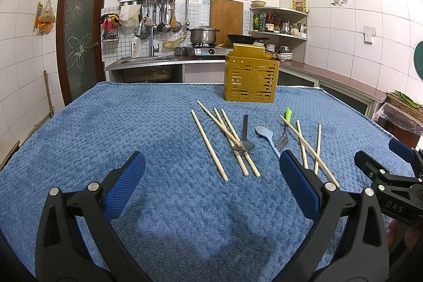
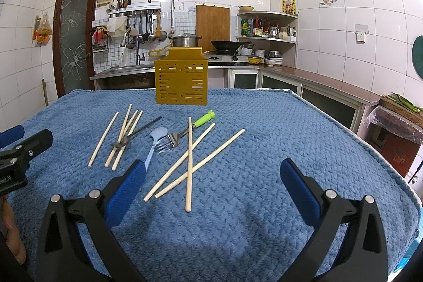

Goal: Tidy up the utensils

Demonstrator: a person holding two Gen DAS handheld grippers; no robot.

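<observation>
pale wooden chopsticks (image 2: 189, 163), crossed, scattered

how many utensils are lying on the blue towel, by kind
chopsticks: 7
spoons: 2, one dark metal, one light blue
forks: 1, green handle
total: 10, all loose in front of the yellow holder
</observation>
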